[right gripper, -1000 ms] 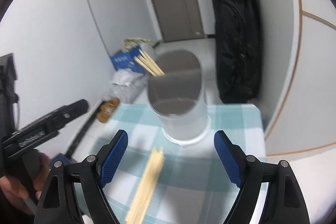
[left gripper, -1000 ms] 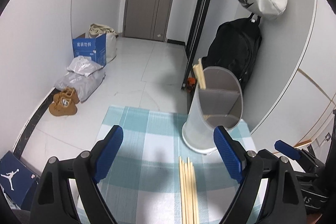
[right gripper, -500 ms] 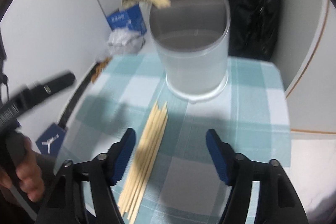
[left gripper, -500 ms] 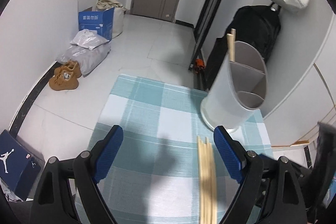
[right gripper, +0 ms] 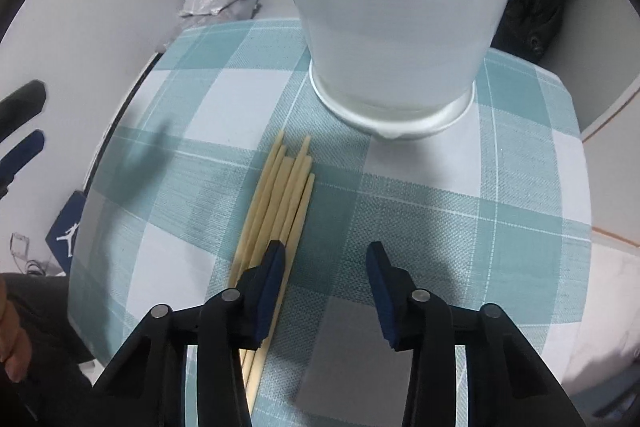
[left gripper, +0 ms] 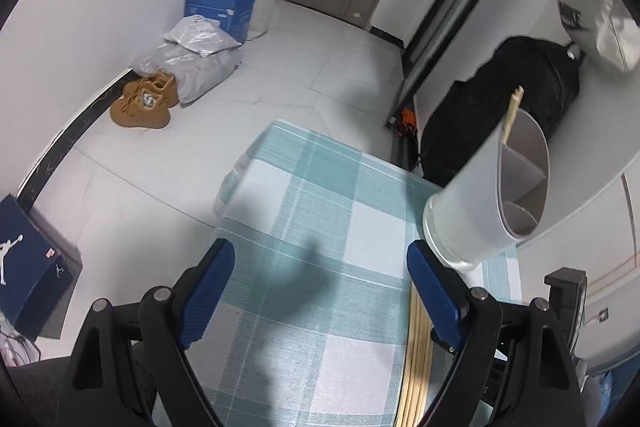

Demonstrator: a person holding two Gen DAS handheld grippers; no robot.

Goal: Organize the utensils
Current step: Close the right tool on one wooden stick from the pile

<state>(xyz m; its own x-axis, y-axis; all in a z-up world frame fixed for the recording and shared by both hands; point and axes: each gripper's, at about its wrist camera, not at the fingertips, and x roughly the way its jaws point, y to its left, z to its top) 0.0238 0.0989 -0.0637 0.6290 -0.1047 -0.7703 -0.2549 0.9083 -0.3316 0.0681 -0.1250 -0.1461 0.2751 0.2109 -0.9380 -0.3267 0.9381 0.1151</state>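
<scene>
Bundle of wooden chopsticks [right gripper: 280, 203] is lying flat on the teal-and-white checked tablecloth [right gripper: 460, 211], tips pointing toward the holder, the sticks side by side and touching. In the left wrist view the same chopsticks [left gripper: 418, 355] are showing at the lower right, partly hidden behind that gripper's right finger.

White utensil holder [right gripper: 396, 27] is standing upright on the cloth just beyond the chopstick tips, a grey divider splitting its inside into compartments. From the left wrist view the utensil holder [left gripper: 492, 195] is carrying a few chopsticks already, standing in the far compartment and sticking up past the rim [left gripper: 512, 111].

Right gripper [right gripper: 324, 267] is pointing steeply down over the near end of the bundle. Jaws are closing, roughly a third open. Left blue pad is sitting over the right-hand sticks of the bundle; right pad is over bare cloth. Nothing is being pinched yet; whether the pad is touching the sticks, cannot tell.

Left gripper [left gripper: 320, 287] is hanging wide open over bare cloth, left of the chopsticks, holding nothing.

Beyond the table edge: brown shoes [left gripper: 146, 103], grey plastic bags [left gripper: 192, 63], blue cardboard box [left gripper: 222, 3] along the wall, black backpack [left gripper: 500, 95] behind the holder.
</scene>
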